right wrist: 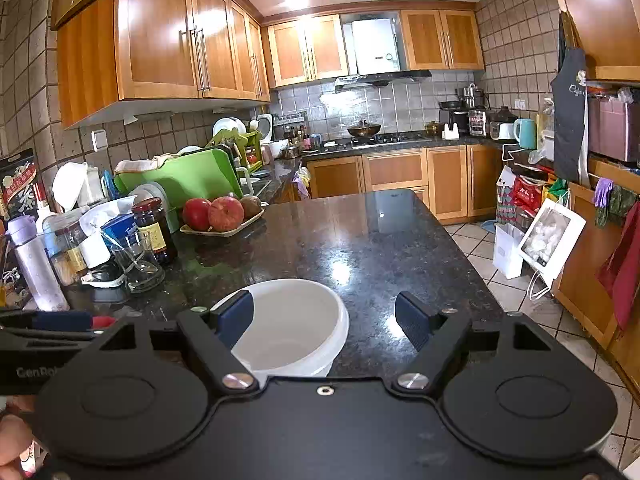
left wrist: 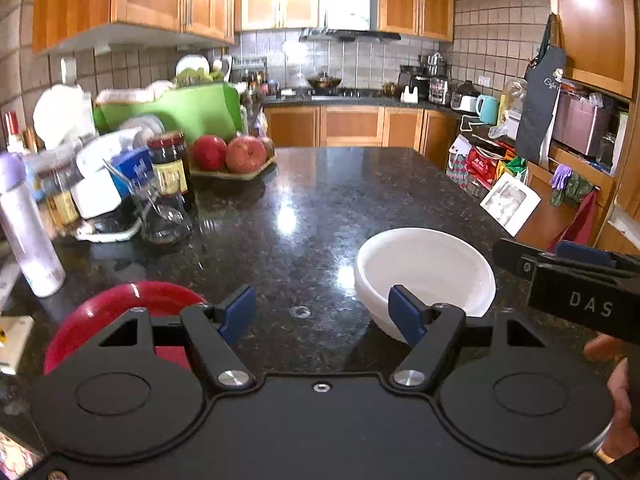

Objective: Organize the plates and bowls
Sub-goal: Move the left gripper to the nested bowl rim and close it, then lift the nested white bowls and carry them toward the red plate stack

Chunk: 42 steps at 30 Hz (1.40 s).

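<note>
Bowls (left wrist: 424, 276) in white sat nested one inside another on the dark granite counter (left wrist: 320, 208), near its front edge; the top one held nothing, and how many made up the stack could not be told. In the right wrist view the same stack (right wrist: 296, 324) lay just ahead of the right gripper (right wrist: 324, 320), whose jaws stood apart: the left blue pad overlapped the bowl's near rim in the picture, the right pad was over bare stone, and neither pressed on it. From the left wrist view the right gripper (left wrist: 568, 276) reached in from the side, just beside the stack.

To the left of the bowls, apart from them, lay a red plate (left wrist: 120, 312), partly hidden behind the left gripper (left wrist: 324, 312). That gripper's jaws were also spread wide, with only counter between the pads.

Farther back on the left, a shallow tray (right wrist: 224, 230) carried red apples (right wrist: 224, 212) and a brownish fruit. Beside it stood a dark jar (right wrist: 154, 230) with a red lid and yellow label, filled with something dark. An empty glass pitcher (right wrist: 138, 264) stood in front of the jar, and a lilac bottle (right wrist: 38, 268) stood upright at the far left. Behind these, a green dish rack (right wrist: 180, 178) held white plates on edge.
</note>
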### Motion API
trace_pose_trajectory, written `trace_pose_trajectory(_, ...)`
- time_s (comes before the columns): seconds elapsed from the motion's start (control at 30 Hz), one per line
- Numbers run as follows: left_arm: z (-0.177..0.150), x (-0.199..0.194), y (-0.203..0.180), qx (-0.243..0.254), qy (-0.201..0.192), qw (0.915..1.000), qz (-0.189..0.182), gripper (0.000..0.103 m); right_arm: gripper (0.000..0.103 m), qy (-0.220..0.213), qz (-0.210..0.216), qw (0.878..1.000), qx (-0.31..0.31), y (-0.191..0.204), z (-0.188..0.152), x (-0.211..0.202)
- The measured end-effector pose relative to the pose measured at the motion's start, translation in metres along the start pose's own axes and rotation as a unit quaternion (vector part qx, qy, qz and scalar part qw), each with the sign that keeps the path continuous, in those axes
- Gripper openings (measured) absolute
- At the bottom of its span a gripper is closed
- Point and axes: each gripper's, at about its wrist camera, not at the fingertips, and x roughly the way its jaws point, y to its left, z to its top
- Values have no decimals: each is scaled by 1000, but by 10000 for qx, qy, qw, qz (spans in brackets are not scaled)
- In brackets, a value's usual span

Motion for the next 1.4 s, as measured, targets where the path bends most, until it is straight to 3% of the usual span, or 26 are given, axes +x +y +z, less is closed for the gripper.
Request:
trace_pose_trajectory(0.2,7,21,-9,-104,313,9994,-86,74,80,251,211,9995,-44,-15,11,23)
trace_pose_trajectory(0.4,14,40,-22,-156,411,9990,72,73,78,392,487,9972,-401,-21,17,47)
trace_pose_trajectory(0.57,17,52,-26,-178,602,9978,196,69,78,749,760,9939,-275,-32,21,69)
trace_pose_trajectory(0.7,19,61,-28,-172,851,9962,103,66,59,1076,918,9895,-307,-36,22,84)
trace_pose_trajectory(0.83,19,69,-34,-72,936,9952,267,62,54,1421,1070,9839,-184,-40,20,101)
trace_pose_trajectory(0.97,22,76,-35,-89,1176,9929,142,56,51,1550,1150,9807,-301,-37,20,110)
trace_pose_trajectory(1.2,21,91,-35,-180,1523,9881,73,40,32,1892,1309,9728,-287,-36,20,127)
trace_pose_trajectory(1.4,22,94,-35,-225,1593,9870,58,30,25,2103,1408,9669,-318,-33,20,133)
